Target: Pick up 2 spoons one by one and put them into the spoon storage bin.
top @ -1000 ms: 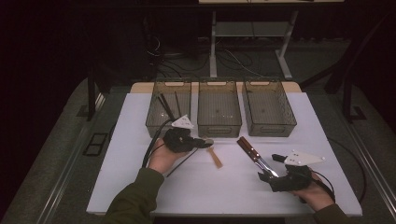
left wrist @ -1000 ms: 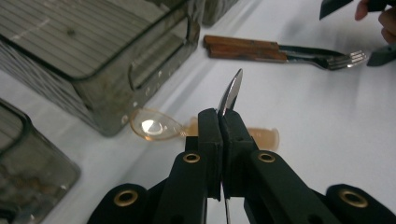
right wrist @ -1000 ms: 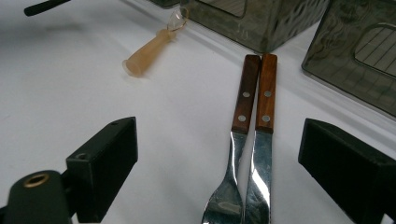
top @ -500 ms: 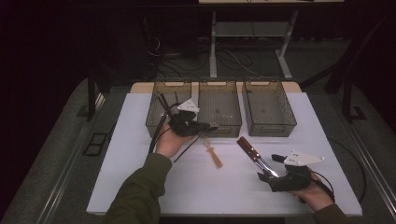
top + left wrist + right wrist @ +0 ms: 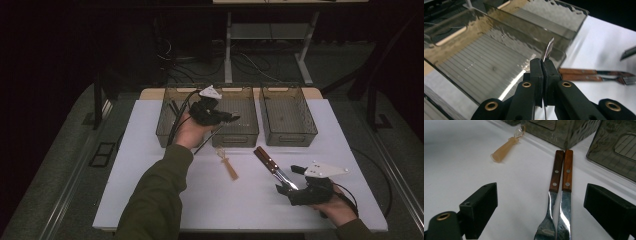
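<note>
My left gripper (image 5: 231, 119) hovers over the middle bin (image 5: 240, 136), shut on a slim metal utensil (image 5: 207, 141) whose handle hangs down toward the table. In the left gripper view the jaws (image 5: 541, 62) pinch its thin shiny tip (image 5: 549, 48) above the bin's ribbed floor (image 5: 481, 72). My right gripper (image 5: 285, 190) rests near the table's front right, open. A wooden-handled fork (image 5: 554, 182) and knife (image 5: 566, 182) lie side by side between its jaws (image 5: 541, 188), untouched. This same pair (image 5: 267, 161) lies slanted on the white table.
Three smoked plastic bins stand in a row at the back: left (image 5: 167, 125), middle, right (image 5: 287, 131). A small tan plastic utensil (image 5: 228, 164) lies mid-table, also in the right gripper view (image 5: 504, 148). Cables trail from both grippers.
My left gripper rose from the table and moved away toward the bins with the slim utensil held. The right gripper stayed put.
</note>
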Motion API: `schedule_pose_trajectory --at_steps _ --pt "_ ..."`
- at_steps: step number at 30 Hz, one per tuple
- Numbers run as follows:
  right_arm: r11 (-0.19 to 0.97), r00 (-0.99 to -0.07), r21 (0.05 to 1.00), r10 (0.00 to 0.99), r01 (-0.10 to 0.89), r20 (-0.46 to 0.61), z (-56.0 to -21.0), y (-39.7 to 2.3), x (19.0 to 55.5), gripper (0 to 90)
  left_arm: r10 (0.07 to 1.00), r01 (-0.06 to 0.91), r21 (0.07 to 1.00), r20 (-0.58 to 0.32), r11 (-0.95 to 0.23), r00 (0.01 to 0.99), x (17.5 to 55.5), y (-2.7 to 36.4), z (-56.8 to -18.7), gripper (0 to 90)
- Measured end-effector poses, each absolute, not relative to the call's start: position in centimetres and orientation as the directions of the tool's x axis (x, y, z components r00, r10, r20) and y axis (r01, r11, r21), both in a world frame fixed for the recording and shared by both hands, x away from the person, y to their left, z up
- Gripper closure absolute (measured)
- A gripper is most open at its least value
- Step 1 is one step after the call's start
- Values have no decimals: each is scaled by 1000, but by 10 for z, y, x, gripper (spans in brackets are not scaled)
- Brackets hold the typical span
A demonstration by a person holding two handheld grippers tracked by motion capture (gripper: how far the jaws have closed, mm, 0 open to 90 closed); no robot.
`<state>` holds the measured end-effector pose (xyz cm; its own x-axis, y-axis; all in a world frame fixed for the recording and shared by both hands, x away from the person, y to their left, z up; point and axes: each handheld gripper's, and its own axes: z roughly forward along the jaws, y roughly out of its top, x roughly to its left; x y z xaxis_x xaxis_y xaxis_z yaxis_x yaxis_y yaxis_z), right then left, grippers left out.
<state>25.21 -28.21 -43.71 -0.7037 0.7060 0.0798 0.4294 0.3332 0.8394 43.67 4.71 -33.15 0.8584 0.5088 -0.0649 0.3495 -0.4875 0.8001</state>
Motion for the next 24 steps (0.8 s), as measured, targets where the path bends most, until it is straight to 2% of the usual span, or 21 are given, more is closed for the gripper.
schedule_pose_trajectory --at_steps 13,18,24 --pt "320 -704 846 705 427 88 -437 -283 252 114 561 379 815 -81 -439 824 481 24 -321 884" --pt "319 -705 847 703 424 88 -436 -284 252 114 572 381 803 -62 -458 818 496 18 -322 884" --pt "318 -706 847 702 425 91 -436 -284 252 114 602 425 796 -97 -431 792 514 13 -331 884"
